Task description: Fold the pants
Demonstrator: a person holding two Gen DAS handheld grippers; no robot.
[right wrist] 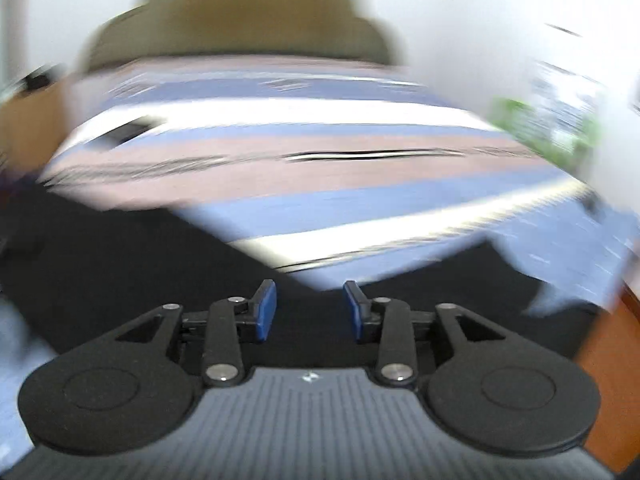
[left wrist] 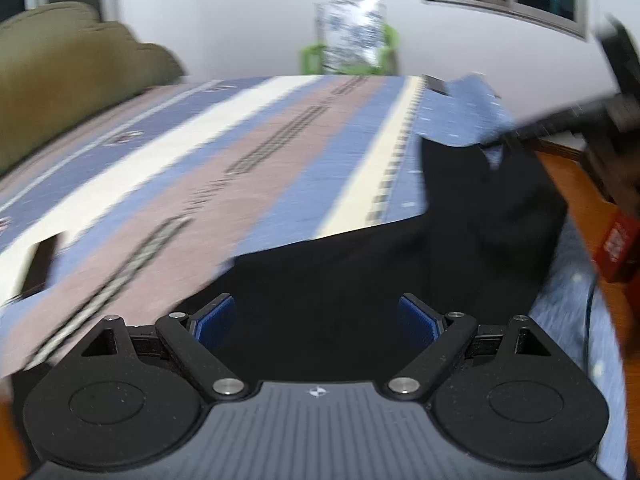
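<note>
The black pants [left wrist: 400, 264] lie on the near right part of a bed with a blue, pink and cream striped cover [left wrist: 200, 160]. My left gripper [left wrist: 318, 316] hangs over the pants, open wide, its blue pads [left wrist: 216, 320] apart with nothing pinched between them. In the blurred right wrist view the pants [right wrist: 120, 260] spread across the near edge of the striped cover [right wrist: 320, 184]. There my right gripper [right wrist: 310, 308] is over the dark cloth, partly open, with a clear gap between its blue pads [right wrist: 266, 312].
An olive cushion or sofa back [left wrist: 60, 80] rises behind the bed. A green chair with a patterned bag [left wrist: 352, 40] stands by the far wall. At the right are a red box [left wrist: 616, 248], wooden floor [left wrist: 580, 184] and a blurred dark shape [left wrist: 616, 80].
</note>
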